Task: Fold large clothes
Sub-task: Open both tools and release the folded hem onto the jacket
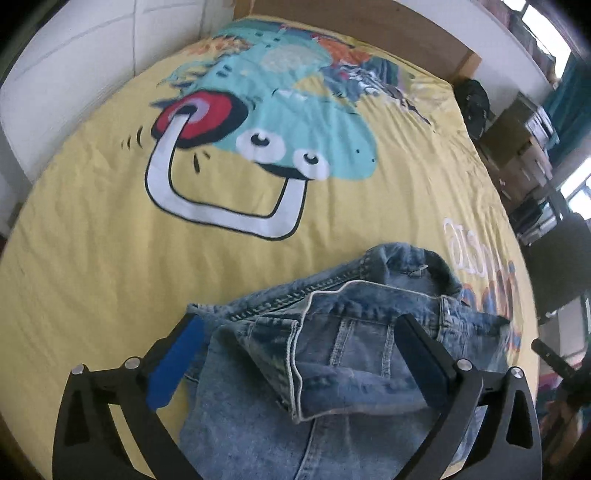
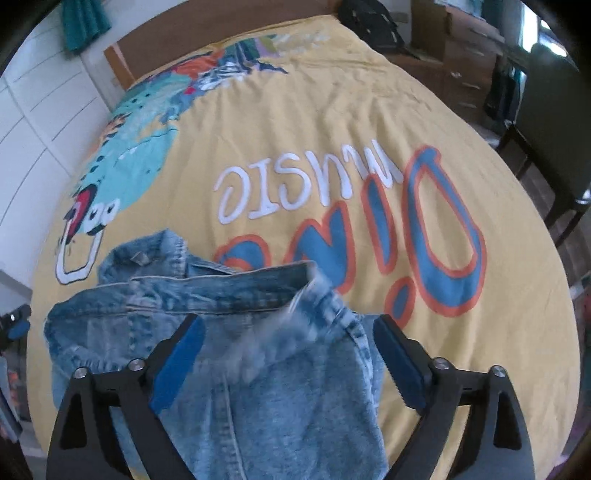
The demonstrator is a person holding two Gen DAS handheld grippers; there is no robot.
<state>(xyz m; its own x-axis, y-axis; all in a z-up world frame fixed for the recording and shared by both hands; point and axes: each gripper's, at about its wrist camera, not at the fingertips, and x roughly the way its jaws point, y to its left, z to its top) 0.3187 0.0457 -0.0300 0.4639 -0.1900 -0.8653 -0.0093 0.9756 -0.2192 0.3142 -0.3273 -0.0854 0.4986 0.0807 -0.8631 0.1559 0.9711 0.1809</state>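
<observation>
Denim is filling the lower part of both wrist views: a faded blue denim jacket point(image 1: 332, 350) is lying on a yellow bedspread point(image 1: 92, 258) printed with a cartoon. From the left wrist camera the jacket is sitting at six o'clock, its collar point(image 1: 402, 258) pointing toward twelve, and a folded-over panel with a pale seam edge is lying across its middle. The left gripper point(image 1: 301, 352) is hanging over it with its jaws spread wide, the blue-padded finger point(image 1: 173, 363) at about eight o'clock over the jacket's edge and the bedspread, the black finger point(image 1: 421, 358) at about four o'clock over the denim; cloth is showing between them, but the pads are not pressing on it. A teal cartoon creature point(image 1: 295, 122) with a red mouth is sprawling toward twelve o'clock on the cover. From the right wrist camera the jacket point(image 2: 221, 369) is again lying at six to seven o'clock, with a bunched fold near the centre blurred. The right gripper point(image 2: 288, 354) is likewise standing wide, empty, its fingers flanking the denim without squeezing it. White lettering reading MUSIC point(image 2: 306, 188) upside down and big blue-and-orange letters point(image 2: 436, 236) are spreading from twelve toward two o'clock. A wooden headboard point(image 2: 221, 33) is running along the top edge, and a dark chair point(image 2: 546, 110) is standing off the bed at two o'clock.
</observation>
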